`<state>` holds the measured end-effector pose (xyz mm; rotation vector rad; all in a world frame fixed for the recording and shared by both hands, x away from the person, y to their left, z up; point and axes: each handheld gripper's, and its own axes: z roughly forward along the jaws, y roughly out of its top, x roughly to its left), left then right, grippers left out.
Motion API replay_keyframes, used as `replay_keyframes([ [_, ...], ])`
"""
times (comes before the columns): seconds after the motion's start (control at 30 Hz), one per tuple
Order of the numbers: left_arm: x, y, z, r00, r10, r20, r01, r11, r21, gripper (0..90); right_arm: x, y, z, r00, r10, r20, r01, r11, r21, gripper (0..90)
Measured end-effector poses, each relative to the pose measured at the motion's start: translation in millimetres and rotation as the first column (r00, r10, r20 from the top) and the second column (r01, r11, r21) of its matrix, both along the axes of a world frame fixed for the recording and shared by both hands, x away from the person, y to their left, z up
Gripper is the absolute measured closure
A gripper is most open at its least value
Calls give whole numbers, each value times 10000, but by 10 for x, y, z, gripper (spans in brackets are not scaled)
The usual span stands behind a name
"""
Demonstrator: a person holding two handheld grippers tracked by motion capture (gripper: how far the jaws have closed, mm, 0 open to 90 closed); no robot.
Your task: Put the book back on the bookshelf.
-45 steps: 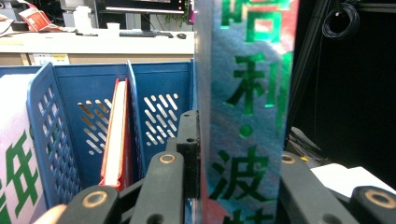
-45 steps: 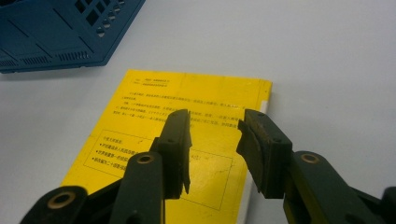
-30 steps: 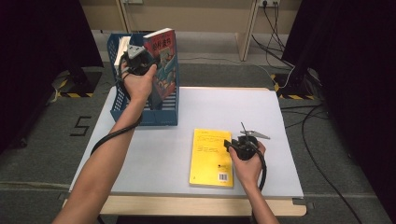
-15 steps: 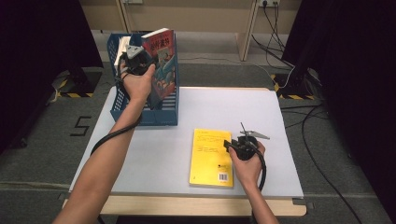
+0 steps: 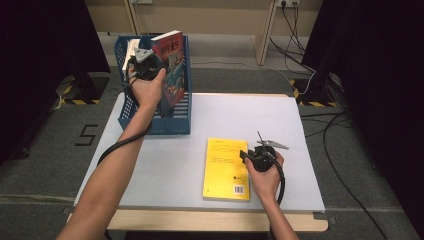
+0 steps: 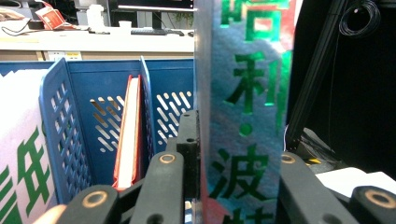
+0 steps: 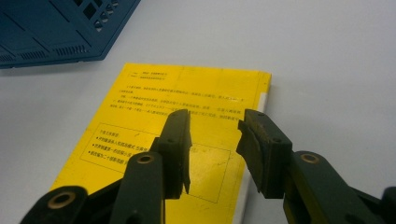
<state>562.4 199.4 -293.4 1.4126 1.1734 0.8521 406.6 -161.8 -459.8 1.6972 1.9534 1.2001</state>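
Note:
My left gripper (image 5: 143, 64) is shut on a book with a red and blue cover (image 5: 172, 70), held upright over the blue file rack (image 5: 175, 125) at the table's far left. In the left gripper view the book's spine (image 6: 247, 93), with shiny green characters, stands pinched between the jaws of the left gripper (image 6: 238, 149). A yellow book (image 5: 225, 167) lies flat near the table's front. My right gripper (image 5: 247, 156) stands open just above the right edge of the yellow book (image 7: 177, 93); the right gripper (image 7: 215, 135) has nothing between its pads.
The rack's compartments (image 6: 60, 116) hold a thin red-edged book (image 6: 128, 130) and a white one with green characters (image 6: 18, 140). The white table top (image 5: 240, 115) stretches between rack and yellow book. Cables run over the floor at the right (image 5: 340, 130).

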Motion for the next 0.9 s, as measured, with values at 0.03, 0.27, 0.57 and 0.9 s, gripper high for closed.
replay_keyframes([
  [0.03, 7, -1, -3, 10000, 0, -19, 0, 10000, -1, 744, -1, -1, 1, 10000, -10, -15, 10, 10000, 24, 620],
  [0.27, 34, -24, -19, 10000, -49, 18, 49, 10000, -6, 743, 3, -18, 9, 9999, 6, 115, -6, 10000, -47, 620],
  [0.57, 78, -55, -44, 9999, -112, 89, 113, 9999, -56, 743, -19, -16, -18, 10000, -71, -28, 71, 9999, 72, 620],
  [0.9, 127, -74, -76, 9999, -83, 126, 84, 9999, -77, 743, -17, -38, -30, 10000, -53, 55, 52, 10000, 41, 620],
])
